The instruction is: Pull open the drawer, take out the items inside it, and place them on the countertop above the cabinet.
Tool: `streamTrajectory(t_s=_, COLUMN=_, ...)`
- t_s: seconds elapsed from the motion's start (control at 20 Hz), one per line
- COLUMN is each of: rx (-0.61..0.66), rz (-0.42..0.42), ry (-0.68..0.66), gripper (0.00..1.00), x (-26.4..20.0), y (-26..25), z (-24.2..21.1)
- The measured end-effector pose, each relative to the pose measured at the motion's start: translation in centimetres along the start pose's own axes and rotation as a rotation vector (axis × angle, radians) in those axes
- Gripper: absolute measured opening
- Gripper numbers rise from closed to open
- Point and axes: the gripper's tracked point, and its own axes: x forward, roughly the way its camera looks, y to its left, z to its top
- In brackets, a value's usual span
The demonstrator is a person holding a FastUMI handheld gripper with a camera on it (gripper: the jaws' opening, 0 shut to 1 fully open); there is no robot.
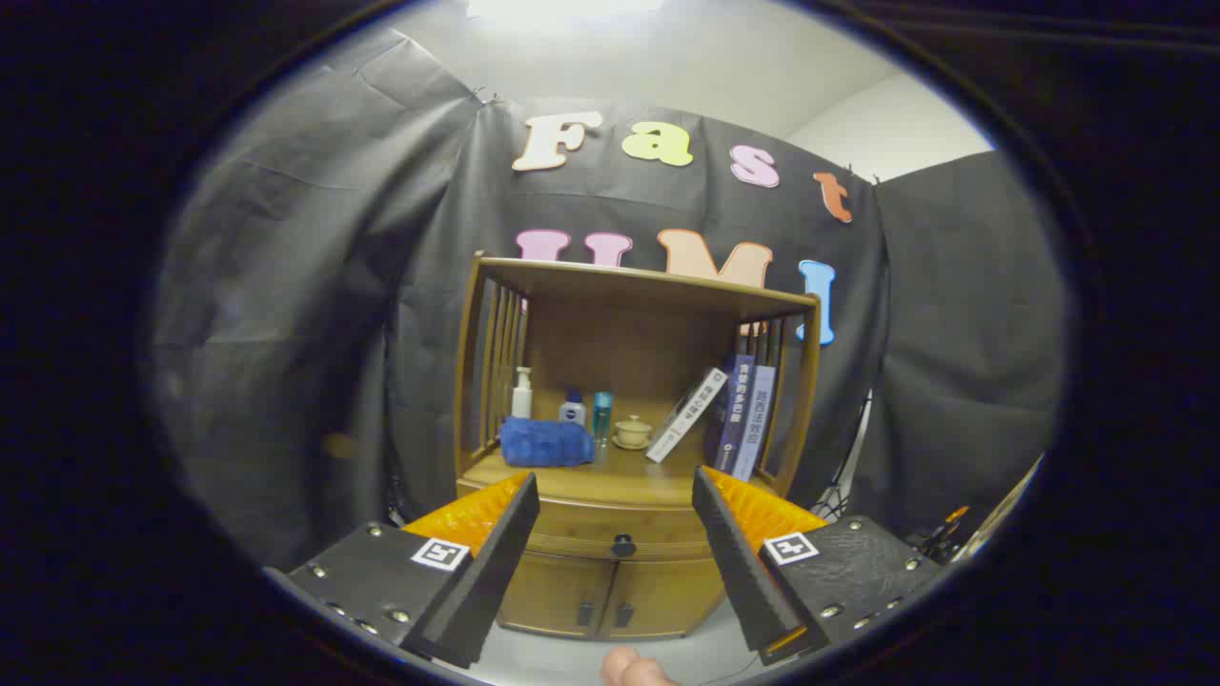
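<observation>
Wooden cabinet (620, 534): stands against the booth wall, well ahead of the fingers, slatted sides, roofed shelf space above.
Countertop (610, 476): serves as the table; carries leaning books (734, 414), a blue towel (546, 443), bottles (572, 408) and a small lidded cup (632, 432).
Drawer (610, 534): under the countertop, shut, contents hidden.
Hand-held gripper (615, 524): fingers spread wide, holding nothing, framing the drawer.
Knob (622, 546): dark, untouched.
Status: nothing done; pull, unloading and placing all remain.
</observation>
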Motion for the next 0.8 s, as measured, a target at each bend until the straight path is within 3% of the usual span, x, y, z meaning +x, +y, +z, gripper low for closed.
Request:
streamTrajectory(t_s=0.4, rx=0.090, rz=0.008, ry=0.007, gripper=0.97, x=1.5, y=-0.3, z=-2.1)
streamTrajectory(t_s=0.8, rx=-0.022, rz=-0.047, ry=0.013, gripper=0.97, x=2.3, y=-3.8, z=-4.9)
